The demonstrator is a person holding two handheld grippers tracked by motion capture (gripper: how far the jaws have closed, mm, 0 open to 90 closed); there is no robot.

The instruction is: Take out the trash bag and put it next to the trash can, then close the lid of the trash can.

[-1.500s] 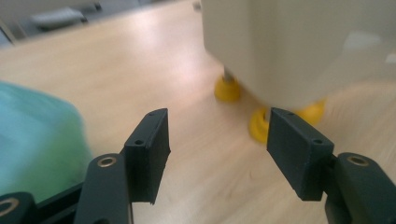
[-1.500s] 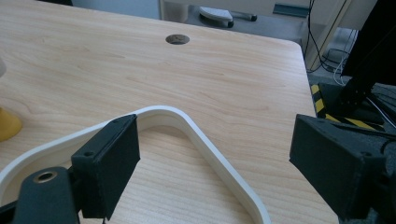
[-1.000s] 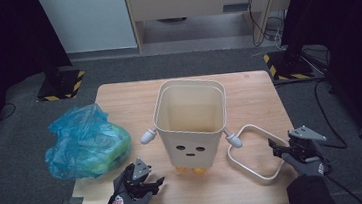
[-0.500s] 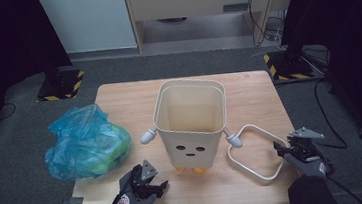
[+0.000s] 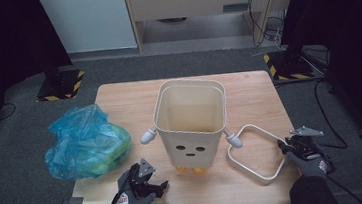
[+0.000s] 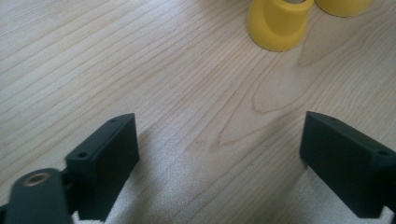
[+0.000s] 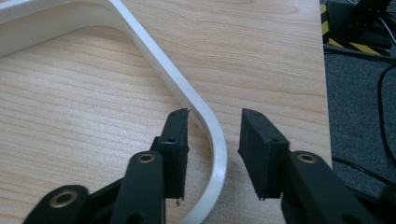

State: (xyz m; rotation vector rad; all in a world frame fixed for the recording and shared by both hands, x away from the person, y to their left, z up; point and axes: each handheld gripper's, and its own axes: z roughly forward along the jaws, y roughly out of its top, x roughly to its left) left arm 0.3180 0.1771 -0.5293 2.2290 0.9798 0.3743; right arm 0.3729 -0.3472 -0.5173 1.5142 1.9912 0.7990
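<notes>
A cream bin [image 5: 190,116] with a drawn face and yellow feet [image 6: 279,23] stands upright mid-table. Its white loop handle [image 5: 265,133] lies flat on the wood to its right. My right gripper [image 5: 284,144] sits at the loop's right corner. In the right gripper view the handle [image 7: 173,70] runs between the jaws of that gripper [image 7: 214,126], which have just been closing, with a gap showing on each side. My left gripper [image 5: 158,184] hovers low over bare wood in front of the bin. Its jaws [image 6: 219,149] have just been opening and stand wide with nothing between them.
A crumpled blue plastic bag [image 5: 85,141] with green contents lies at the table's left edge. The wooden table [image 5: 248,90] ends just right of the handle, with dark floor and cables [image 7: 364,93] beyond. A person's gloved hands hold both grippers at the near edge.
The right gripper's jaws have narrowed around the white handle after sinking slightly toward it. The left gripper's jaws have spread wider. The bin and the bag have not moved.
</notes>
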